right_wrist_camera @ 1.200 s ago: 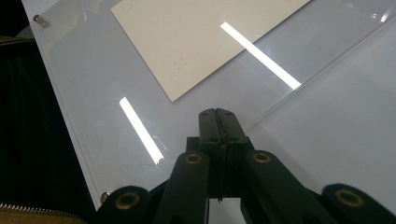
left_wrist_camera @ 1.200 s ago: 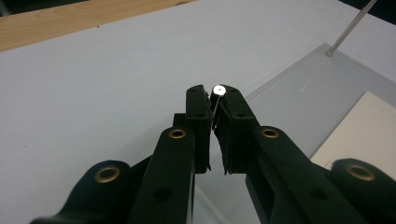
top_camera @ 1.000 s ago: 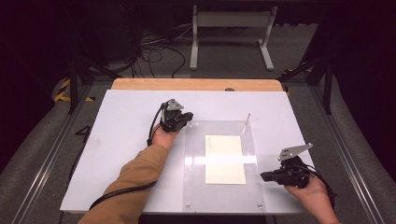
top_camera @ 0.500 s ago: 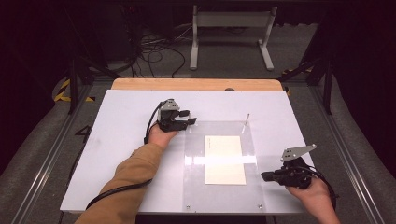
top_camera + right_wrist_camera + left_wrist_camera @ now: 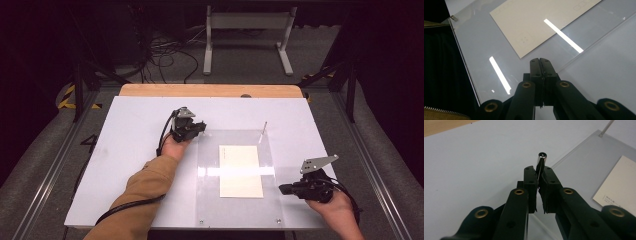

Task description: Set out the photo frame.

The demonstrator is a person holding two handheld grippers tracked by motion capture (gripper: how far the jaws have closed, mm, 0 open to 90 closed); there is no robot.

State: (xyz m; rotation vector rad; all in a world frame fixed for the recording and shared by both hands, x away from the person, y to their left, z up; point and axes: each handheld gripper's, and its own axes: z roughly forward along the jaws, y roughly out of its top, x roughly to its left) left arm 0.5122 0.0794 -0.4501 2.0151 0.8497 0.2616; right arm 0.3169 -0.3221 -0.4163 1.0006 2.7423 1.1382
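White tabletop [image 5: 125,150] carries a clear plate [image 5: 210,200] with a card [image 5: 240,170] on it. Left gripper [image 5: 538,173] fingers have just closed on a metal pin [image 5: 541,161] at the plate's far-left corner; right gripper [image 5: 539,62] fingers pressed together, empty, at the plate's near-right edge.

The white table [image 5: 125,165] lies bare at left of the frame; at centre, the clear sheet's [image 5: 210,195] upright corner pins [image 5: 264,126] obstruct a sweep.
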